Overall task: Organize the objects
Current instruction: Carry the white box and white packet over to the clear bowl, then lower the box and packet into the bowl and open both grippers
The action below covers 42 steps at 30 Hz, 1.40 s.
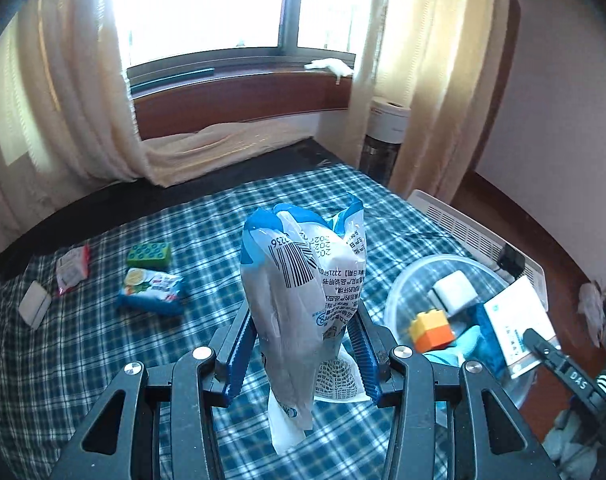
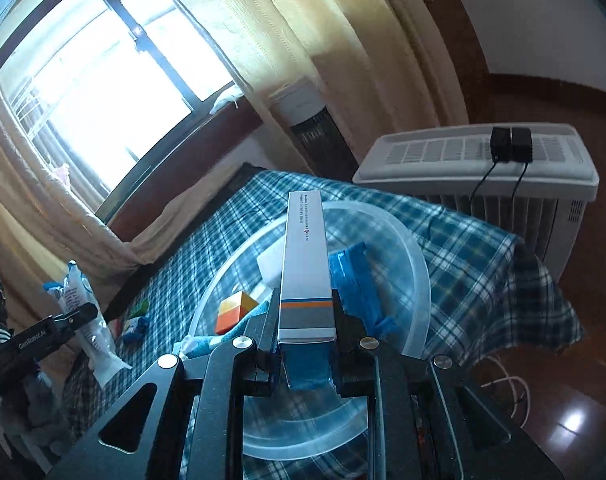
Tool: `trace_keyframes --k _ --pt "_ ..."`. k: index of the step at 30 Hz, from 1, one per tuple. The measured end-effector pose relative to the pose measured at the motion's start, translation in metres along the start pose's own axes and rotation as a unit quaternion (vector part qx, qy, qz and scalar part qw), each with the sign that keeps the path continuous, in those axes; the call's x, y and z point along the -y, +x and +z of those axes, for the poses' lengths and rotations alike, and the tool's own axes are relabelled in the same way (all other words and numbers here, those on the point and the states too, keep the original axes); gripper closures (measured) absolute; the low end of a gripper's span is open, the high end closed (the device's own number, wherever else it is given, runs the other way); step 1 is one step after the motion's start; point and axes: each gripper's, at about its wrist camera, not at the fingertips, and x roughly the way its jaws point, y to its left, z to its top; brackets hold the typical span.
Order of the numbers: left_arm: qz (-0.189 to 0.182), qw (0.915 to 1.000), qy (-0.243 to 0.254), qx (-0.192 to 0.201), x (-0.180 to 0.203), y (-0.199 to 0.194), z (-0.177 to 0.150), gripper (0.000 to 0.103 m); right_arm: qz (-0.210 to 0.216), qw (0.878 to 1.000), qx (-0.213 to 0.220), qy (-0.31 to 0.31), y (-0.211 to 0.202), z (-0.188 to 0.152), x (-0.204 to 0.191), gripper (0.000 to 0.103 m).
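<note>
My left gripper (image 1: pixel 303 344) is shut on a white and blue plastic packet (image 1: pixel 303 276) with a barcode, held upright above the checked bedspread (image 1: pixel 207 224). My right gripper (image 2: pixel 306 320) is shut on a long white and blue box (image 2: pixel 305 264), held over a clear plastic bowl (image 2: pixel 417 264). The box (image 1: pixel 517 320) and the bowl (image 1: pixel 399 296) also show in the left wrist view. In the bowl lie a yellow and orange block (image 2: pixel 235 310), a white box (image 2: pixel 269 266) and blue cloth (image 2: pixel 351 284). The packet shows at the left of the right wrist view (image 2: pixel 89 332).
On the bedspread to the left lie a green block (image 1: pixel 150 255), a blue snack packet (image 1: pixel 153 290), a red and white packet (image 1: pixel 73 268) and a white box (image 1: pixel 34 304). A white heater (image 2: pixel 479 172) stands right of the bed. Curtains and a window are behind.
</note>
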Motion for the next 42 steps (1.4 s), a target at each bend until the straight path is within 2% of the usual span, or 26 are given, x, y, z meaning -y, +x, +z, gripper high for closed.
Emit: trace_keyframes --k 6,10,12,14,20,24,26,28,31,42 --pt "-0.005 0.9998 0.020 -0.003 0.019 0.004 0.004 0.054 0.015 1.000 -0.020 0.010 0.007 -0.005 0.011 0.083" --pt "-0.011 0.9994 0.031 -0.007 0.031 0.008 0.005 0.054 -0.036 0.998 0.012 -0.048 -0.001 -0.006 -0.001 0.082" --pt "-0.014 0.9991 0.040 -0.009 0.039 0.011 0.007 0.054 -0.062 0.995 0.028 -0.079 -0.005 -0.007 -0.008 0.079" --pt "-0.016 0.9987 0.047 -0.012 0.045 0.013 0.007 0.054 -0.060 0.994 0.027 -0.089 -0.004 -0.007 -0.010 0.068" --pt "-0.022 0.9972 0.069 -0.018 0.063 0.020 0.009 0.054 -0.020 0.997 -0.005 -0.071 0.005 -0.007 -0.004 0.067" --pt "-0.026 0.9964 0.078 -0.019 0.074 0.021 0.009 0.054 -0.047 0.996 0.011 -0.081 0.001 -0.006 -0.001 0.067" --pt "-0.029 0.9959 0.083 -0.019 0.078 0.022 0.010 0.054 -0.057 0.995 0.026 -0.082 -0.005 -0.005 0.000 0.058" --pt "-0.032 0.9954 0.088 -0.020 0.082 0.023 0.010 0.055 -0.064 0.994 0.042 -0.083 -0.011 -0.003 0.000 0.055" --pt "-0.035 0.9943 0.098 -0.021 0.090 0.027 0.011 0.054 -0.068 0.993 0.056 -0.083 -0.016 -0.001 -0.001 0.054" --pt "-0.052 0.9902 0.121 -0.045 0.112 0.053 0.008 0.054 -0.067 0.993 0.060 -0.074 -0.017 0.002 0.004 0.054"
